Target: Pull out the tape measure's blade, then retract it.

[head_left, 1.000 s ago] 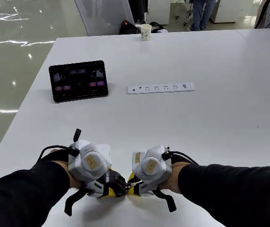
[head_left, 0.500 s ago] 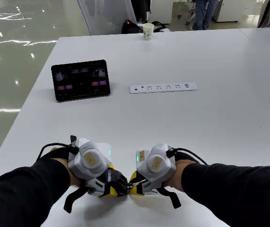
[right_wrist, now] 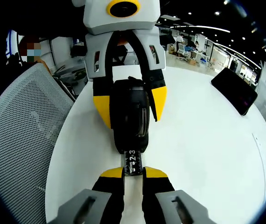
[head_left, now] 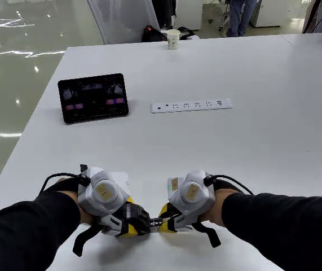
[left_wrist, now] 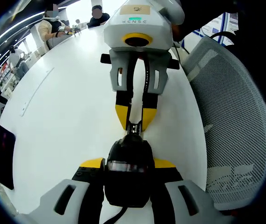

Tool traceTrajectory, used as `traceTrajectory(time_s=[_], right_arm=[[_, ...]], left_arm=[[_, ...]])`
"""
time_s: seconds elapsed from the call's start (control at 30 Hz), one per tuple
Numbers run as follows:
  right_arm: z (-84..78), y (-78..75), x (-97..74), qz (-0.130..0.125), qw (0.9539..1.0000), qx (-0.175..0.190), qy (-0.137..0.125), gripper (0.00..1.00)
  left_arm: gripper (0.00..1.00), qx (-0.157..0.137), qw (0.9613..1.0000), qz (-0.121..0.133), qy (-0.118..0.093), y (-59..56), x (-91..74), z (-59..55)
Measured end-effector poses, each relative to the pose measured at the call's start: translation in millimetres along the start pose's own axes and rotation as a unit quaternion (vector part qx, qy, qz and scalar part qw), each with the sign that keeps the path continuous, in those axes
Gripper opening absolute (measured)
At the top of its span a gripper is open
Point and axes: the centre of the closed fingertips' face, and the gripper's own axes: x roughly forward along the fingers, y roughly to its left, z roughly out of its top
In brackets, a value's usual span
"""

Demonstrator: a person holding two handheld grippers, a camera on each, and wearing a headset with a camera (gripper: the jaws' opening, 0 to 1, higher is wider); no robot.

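Blade (right_wrist: 133,161) between right gripper's (right_wrist: 133,174) fingers (right_wrist: 110,183), beside case (right_wrist: 130,114)

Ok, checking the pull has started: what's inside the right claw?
A short stretch of blade, numerals 2 and 3 showing, pinched just off the black case that the left claw holds. The blade's tip is hidden between the jaws.

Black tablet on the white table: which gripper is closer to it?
Left. The left gripper, holding the black tape measure, sits nearer the person than the black rectangular tablet; the right gripper, pinching the blade, is farther right.
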Motion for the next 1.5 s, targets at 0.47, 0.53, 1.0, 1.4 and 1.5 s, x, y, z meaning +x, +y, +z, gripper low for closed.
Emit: traceTrajectory(time_s=[0.47, 0.53, 1.0, 1.4, 1.5], right_arm=[[-6.1, 0.3, -6.8, -0.002, 1.0000, 0.007, -0.004, 0.11], [-8.6, 0.3, -9.2, -0.001, 1.0000, 0.007, -0.001, 0.11], [-17.7, 2.9, -16.2, 0.003, 0.9999, 0.016, 0.006, 0.11], [-25.0, 4.0, -21.7, 0.006, 0.9998, 0.016, 0.014, 0.11], [-26.9, 4.0, -23.3, 0.006, 0.9997, 0.017, 0.014, 0.11]], left_arm=[[0.32, -0.001, 1.0000, 0.006, 0.001, 1.7, 0.1, 0.8], [0.32, -0.003, 1.0000, 0.007, 0.001, 2.1, 0.3, 0.7], [0.32, 0.000, 1.0000, 0.008, 0.001, 0.2, 0.4, 0.9], [0.32, -0.001, 1.0000, 0.008, 0.002, -0.3, 1.7, 1.4], [0.32, -0.002, 1.0000, 0.008, 0.002, -0.5, 1.9, 1.5]])
